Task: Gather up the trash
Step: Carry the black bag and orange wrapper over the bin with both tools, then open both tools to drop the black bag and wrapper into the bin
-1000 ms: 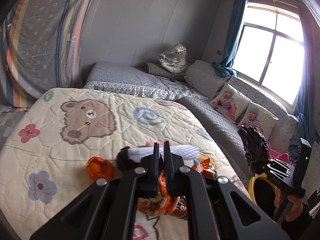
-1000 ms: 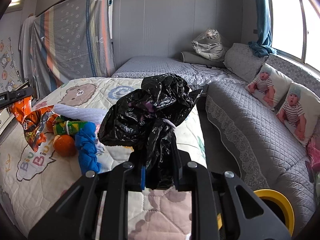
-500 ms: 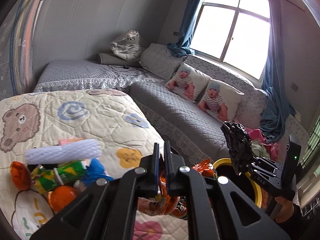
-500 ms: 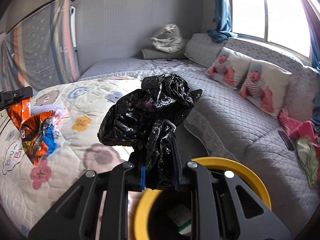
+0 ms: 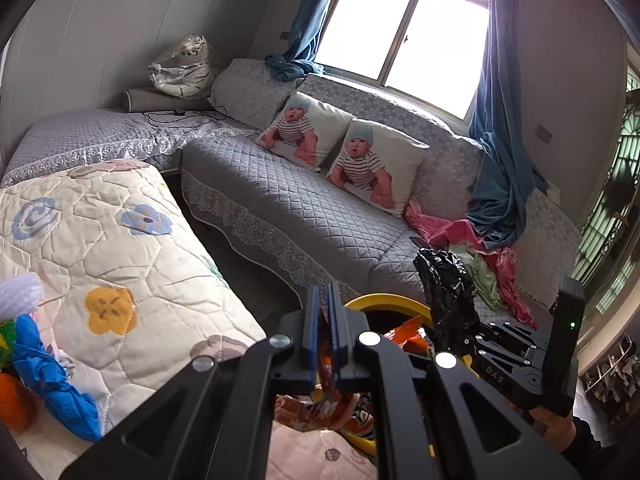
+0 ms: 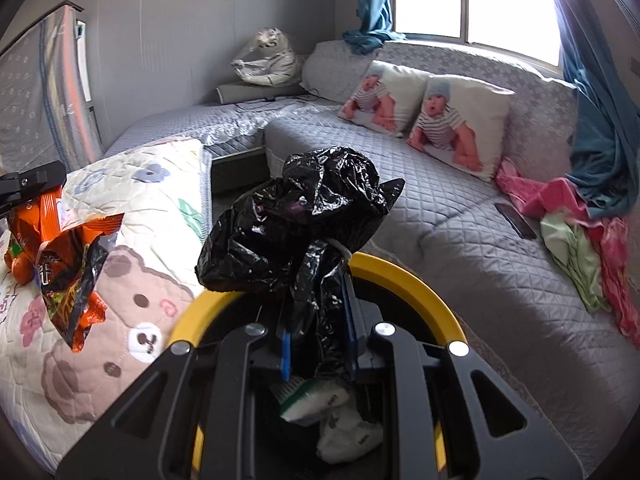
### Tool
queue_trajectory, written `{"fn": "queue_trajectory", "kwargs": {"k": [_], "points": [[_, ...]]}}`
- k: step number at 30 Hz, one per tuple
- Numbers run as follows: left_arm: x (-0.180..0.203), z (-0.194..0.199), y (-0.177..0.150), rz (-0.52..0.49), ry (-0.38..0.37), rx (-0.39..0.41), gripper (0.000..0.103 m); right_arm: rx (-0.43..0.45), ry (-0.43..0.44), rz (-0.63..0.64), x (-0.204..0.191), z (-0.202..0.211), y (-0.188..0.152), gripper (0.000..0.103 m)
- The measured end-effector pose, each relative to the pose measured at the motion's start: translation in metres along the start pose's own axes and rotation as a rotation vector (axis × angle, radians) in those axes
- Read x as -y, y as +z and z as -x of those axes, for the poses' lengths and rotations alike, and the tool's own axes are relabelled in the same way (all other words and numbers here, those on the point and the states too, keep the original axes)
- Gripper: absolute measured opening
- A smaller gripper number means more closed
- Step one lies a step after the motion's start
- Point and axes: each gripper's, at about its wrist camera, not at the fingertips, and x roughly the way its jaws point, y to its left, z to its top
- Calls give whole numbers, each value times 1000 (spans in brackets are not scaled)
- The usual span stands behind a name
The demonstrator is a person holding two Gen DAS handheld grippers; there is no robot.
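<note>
Sofa (image 5: pixel 320 216): two baby pillows (image 5: pixel 348 152)

Bright window (image 5: pixel 404 28) behind a grey quilted sofa (image 5: pixel 288 216), blue curtains (image 5: pixel 500 152).

Left gripper (image 5: pixel 325 322) clamped narrow on a wrapper (image 6: pixel 66 260); right gripper (image 6: pixel 318 320) pinching a black bag (image 6: pixel 296 224), jaws slightly wider, near right.

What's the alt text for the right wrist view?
The right tool grips a crumpled black plastic bag above a yellow-rimmed bin holding white trash. At left, the left tool holds an orange snack wrapper over the quilt.
</note>
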Motion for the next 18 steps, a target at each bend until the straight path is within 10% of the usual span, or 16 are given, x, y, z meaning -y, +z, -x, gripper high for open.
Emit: {"fn": "queue_trajectory", "kwargs": {"k": [18], "points": [[58, -77, -14, -42, -4, -110, 6, -102, -38, -75, 36, -14, -29, 22]]}}
